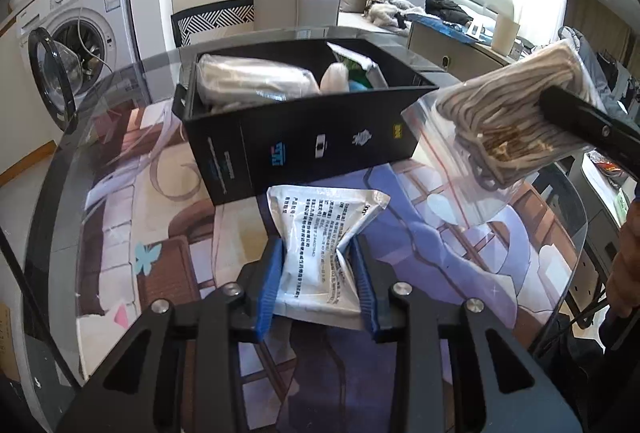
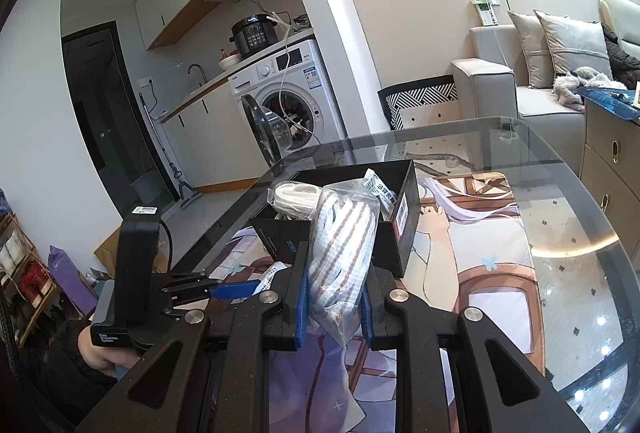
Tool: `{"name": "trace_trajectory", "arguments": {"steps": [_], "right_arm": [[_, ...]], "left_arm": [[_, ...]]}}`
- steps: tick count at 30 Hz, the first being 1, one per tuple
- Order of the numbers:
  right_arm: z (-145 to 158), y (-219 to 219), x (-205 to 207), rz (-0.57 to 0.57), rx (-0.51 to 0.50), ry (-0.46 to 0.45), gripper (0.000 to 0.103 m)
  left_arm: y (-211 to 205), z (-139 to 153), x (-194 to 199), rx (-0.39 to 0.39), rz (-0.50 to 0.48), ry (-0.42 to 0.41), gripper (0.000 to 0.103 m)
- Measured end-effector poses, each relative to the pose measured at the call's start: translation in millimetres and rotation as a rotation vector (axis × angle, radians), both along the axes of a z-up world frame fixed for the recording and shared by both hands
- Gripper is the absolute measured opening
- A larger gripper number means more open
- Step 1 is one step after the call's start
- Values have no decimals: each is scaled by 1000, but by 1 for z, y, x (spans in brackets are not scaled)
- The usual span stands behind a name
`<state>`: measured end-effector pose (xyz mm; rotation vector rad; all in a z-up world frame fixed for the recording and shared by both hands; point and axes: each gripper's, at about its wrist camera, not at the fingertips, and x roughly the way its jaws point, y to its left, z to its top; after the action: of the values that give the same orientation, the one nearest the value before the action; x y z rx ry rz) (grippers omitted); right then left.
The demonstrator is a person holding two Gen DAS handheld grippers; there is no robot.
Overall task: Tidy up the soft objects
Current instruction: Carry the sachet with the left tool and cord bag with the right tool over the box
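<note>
A black box (image 1: 320,137) with small white, blue and yellow marks sits by a silver-white pouch (image 1: 320,233) printed in black text, blue-padded fingers (image 1: 272,273), a clear bag (image 1: 508,125) of beige-and-brown striped cloth, and a purple-and-brown cartoon mat (image 1: 440,253).

Bright daylight from the right, glare spots on the glass table (image 2: 580,273), fisheye-warped edges.

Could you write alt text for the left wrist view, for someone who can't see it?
The left hand-held gripper pinches a white printed foil pouch on a glass table, before an open black cardboard box. At right, the right hand-held gripper holds up a clear bag of cord.
</note>
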<state>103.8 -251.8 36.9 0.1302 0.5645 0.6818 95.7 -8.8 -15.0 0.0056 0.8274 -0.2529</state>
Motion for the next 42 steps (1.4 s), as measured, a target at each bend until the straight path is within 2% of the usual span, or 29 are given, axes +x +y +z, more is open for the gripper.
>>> {"name": "trace_trajectory", "arguments": {"steps": [8, 15, 22, 26, 34, 42], "right_arm": [[6, 0, -3, 10, 9, -13, 20], [24, 7, 4, 25, 24, -42, 20], [41, 26, 21, 26, 37, -74, 20], [45, 40, 39, 5, 44, -71, 20], [36, 58, 84, -16, 69, -11, 20], [9, 74, 128, -23, 55, 112, 20]], "left_arm": [[9, 25, -8, -24, 10, -67, 33], [21, 49, -8, -69, 45, -127, 33], [35, 68, 19, -122, 95, -167, 33], [39, 72, 39, -126, 118, -168, 33], [40, 69, 79, -113, 164, -137, 33], [38, 54, 102, -107, 198, -101, 33]]}}
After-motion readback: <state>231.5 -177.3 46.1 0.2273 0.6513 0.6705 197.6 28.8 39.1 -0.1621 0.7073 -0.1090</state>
